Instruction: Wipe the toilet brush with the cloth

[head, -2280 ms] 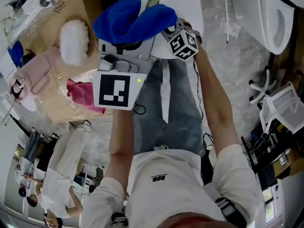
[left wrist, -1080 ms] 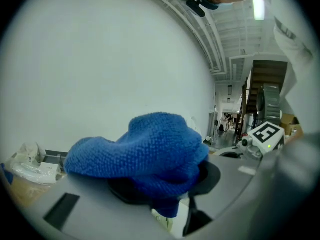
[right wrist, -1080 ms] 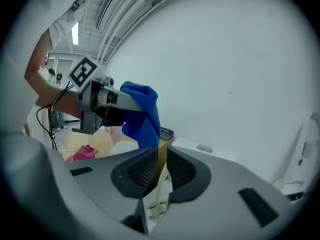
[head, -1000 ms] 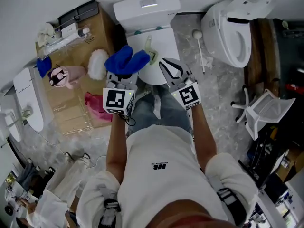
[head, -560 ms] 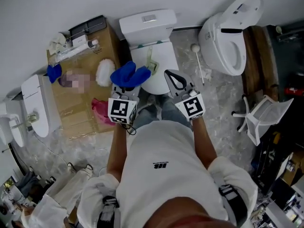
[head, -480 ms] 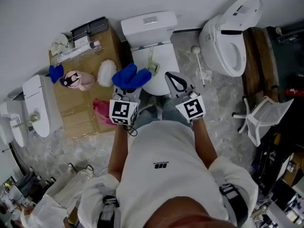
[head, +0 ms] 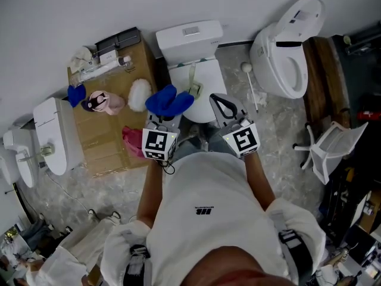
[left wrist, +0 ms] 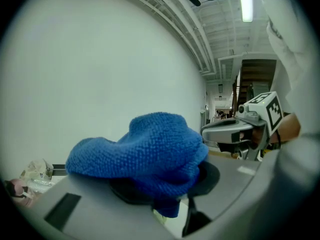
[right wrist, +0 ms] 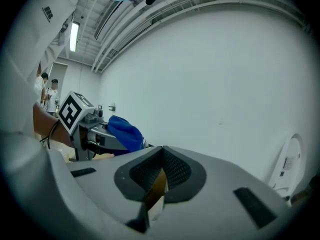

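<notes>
In the head view my left gripper (head: 164,114) is shut on a bunched blue cloth (head: 169,100), held in front of the person's waist. The cloth (left wrist: 146,153) drapes over and hides the jaw tips in the left gripper view. My right gripper (head: 219,102) is beside it, shut, with nothing between its pads; its own view shows the pads (right wrist: 156,178) together. A pale green brush (head: 192,80) lies on the closed toilet lid (head: 205,70), just beyond both grippers and untouched. Each gripper view looks at the white wall and shows the other gripper (left wrist: 235,131) alongside.
The cistern (head: 189,37) stands against the wall. A white-headed stick (head: 250,82) lies on the floor right of it, beside a second toilet (head: 286,46). Left, a cardboard box (head: 104,130) carries a white fluffy thing (head: 139,94), a pink toy (head: 107,103) and a pink cloth (head: 132,140).
The head view has risen and widened. Both grippers have lifted up and back from the toilet lid. The right jaws, spread a second ago, are now closed; the cloth stays in the left gripper.
</notes>
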Demonstrator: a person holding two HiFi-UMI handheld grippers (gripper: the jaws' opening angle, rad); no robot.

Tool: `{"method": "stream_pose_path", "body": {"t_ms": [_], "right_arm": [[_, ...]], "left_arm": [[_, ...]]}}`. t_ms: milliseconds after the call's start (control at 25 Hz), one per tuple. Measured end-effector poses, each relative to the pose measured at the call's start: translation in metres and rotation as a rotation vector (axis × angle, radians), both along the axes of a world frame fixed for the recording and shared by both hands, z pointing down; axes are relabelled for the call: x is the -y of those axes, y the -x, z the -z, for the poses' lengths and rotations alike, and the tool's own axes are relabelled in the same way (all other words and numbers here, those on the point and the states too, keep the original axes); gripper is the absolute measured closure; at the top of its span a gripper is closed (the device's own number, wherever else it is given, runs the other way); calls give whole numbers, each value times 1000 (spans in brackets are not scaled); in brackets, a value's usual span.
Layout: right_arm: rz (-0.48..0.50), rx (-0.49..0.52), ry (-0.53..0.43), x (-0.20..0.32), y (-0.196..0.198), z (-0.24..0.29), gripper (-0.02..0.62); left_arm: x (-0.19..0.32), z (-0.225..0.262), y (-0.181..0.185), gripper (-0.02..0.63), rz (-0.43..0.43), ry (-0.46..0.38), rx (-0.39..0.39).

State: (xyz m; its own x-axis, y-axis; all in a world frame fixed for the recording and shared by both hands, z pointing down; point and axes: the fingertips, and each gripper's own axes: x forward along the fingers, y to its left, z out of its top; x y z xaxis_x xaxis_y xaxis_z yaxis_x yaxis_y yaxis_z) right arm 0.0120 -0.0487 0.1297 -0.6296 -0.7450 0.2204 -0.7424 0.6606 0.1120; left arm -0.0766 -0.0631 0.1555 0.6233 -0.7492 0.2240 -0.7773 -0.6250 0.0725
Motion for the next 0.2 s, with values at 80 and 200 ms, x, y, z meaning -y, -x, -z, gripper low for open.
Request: {"method": "stream_pose_path", "body": {"t_ms": [80,200], "right_arm": [[-18,-5,5,0,-1,1,598],[-30,-10,-1,3,2,6,598]], "left_arm": [[0,1,2,462,-4,0,-4],[0,7,8,463,-3,-4,-10]]}}
